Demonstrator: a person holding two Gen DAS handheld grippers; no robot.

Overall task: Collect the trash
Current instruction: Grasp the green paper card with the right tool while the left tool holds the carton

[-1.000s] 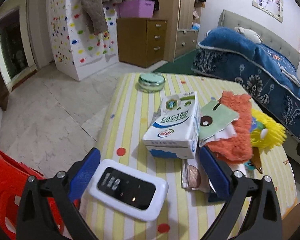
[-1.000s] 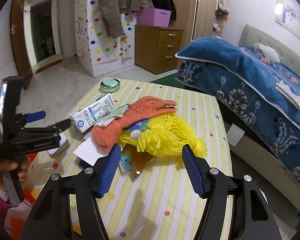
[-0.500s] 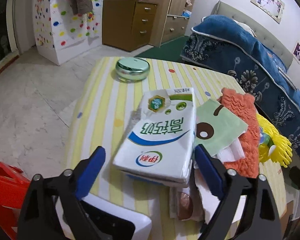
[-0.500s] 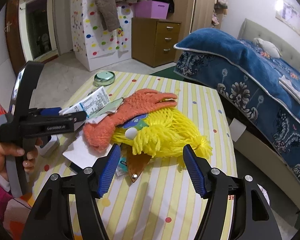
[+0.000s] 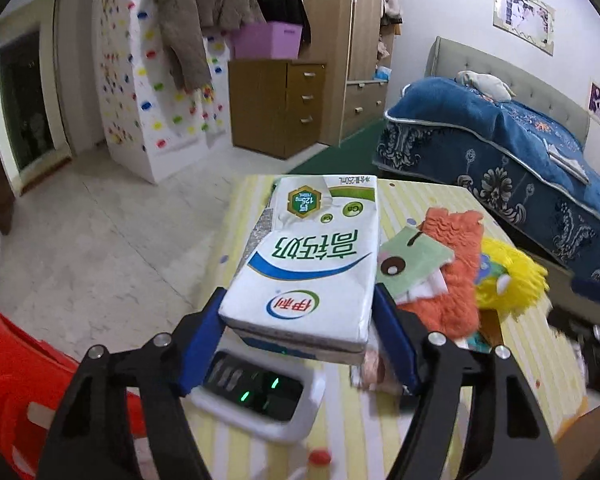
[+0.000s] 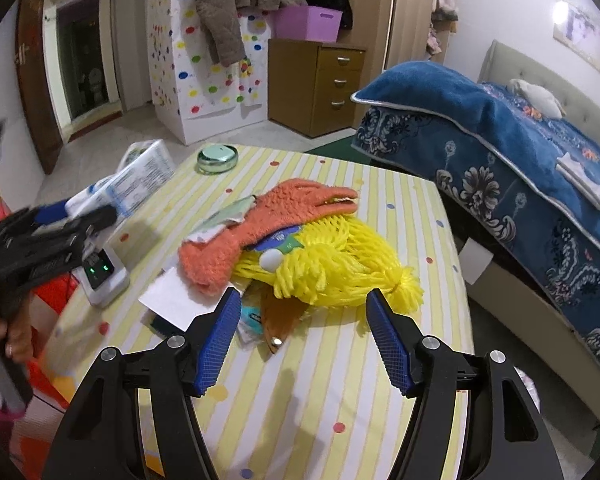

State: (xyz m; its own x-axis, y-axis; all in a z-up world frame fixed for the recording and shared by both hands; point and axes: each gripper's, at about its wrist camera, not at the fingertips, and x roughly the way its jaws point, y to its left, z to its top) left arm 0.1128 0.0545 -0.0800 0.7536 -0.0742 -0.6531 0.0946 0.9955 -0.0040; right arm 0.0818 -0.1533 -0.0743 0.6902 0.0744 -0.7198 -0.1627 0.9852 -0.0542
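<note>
Milk carton (image 5: pixel 306 264) first — a flattened white cardboard box with green and blue print, and I have it between the blue pads of my left gripper (image 5: pixel 300 344). Its jaws have just been closing, and in the left wrist view both pads lie against the carton's near end, one on each side, so I read that as a grasp. The carton points away from me over the yellow-striped tablecloth with coloured dots (image 6: pixel 340 392); whether it is clear of the cloth I cannot tell. In the right wrist view it sticks out past the table's left edge, blurred, beside a hand (image 6: pixel 18 332) around the gripper's handle.

Under the carton's near end lies a white rectangular device with a dark screen and green lights (image 5: pixel 260 400). Just right of the carton sit a pale green paper scrap (image 5: pixel 414 260), a fuzzy orange glove (image 6: pixel 260 232) and a yellow foam fruit net (image 6: pixel 332 264), piled together and touching.

My right gripper (image 6: pixel 304 340) is unclenched — nothing between its blue pads — and hovers near the edge of the yellow net. A round green tin (image 6: pixel 217 159) stands alone at the far end of the table, well apart from the pile
</note>
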